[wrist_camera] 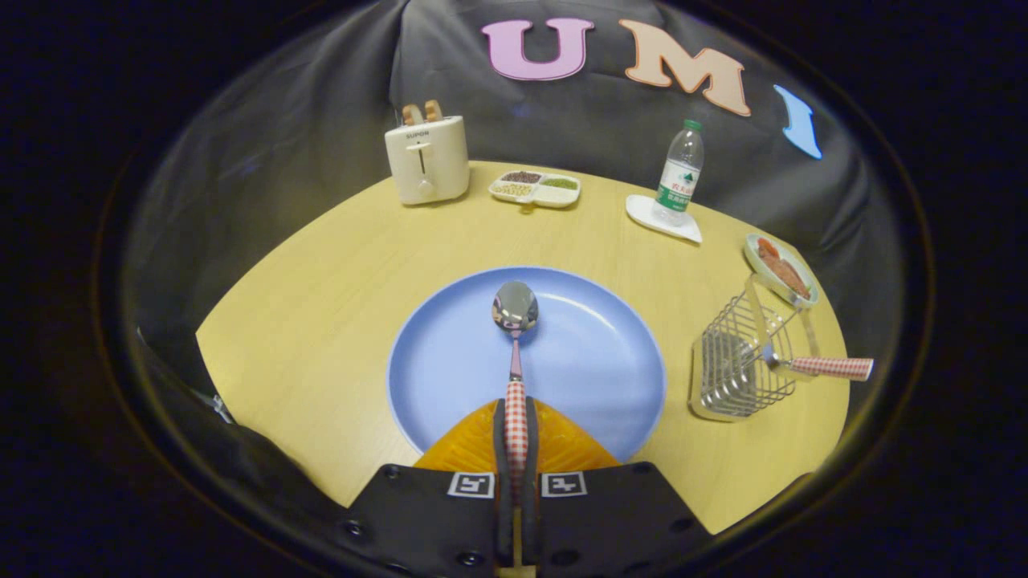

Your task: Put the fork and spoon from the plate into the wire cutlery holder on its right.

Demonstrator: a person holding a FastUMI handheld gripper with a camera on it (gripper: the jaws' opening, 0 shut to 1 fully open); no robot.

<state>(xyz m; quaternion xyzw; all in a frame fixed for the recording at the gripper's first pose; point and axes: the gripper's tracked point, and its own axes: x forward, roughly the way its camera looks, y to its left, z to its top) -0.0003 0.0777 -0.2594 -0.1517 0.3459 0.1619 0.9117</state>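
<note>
The tool (515,449) is clenched on the checked handle of the spoon (515,353), both fingers pressing on it from the two sides, and the spoon points straight ahead toward 12 o'clock with its bowl over the middle of the blue plate (450,361). Whether the bowl rests on the plate or is already a little above it, I cannot tell. The fork (819,367) seems already placed: its checked handle sticks out toward 3 o'clock from the wire cutlery holder (739,369), which stands on the bench (321,305) just beside the plate at about 3 o'clock. So the step in hand is, I judge, to carry the spoon there. To do it well, keep the grip firm, because the handle is thin and the heavy bowl may turn it. Lift clear of the plate rim, move to the right, tip the bowl down and enter the open top beside the fork, without pushing the light holder.
</note>
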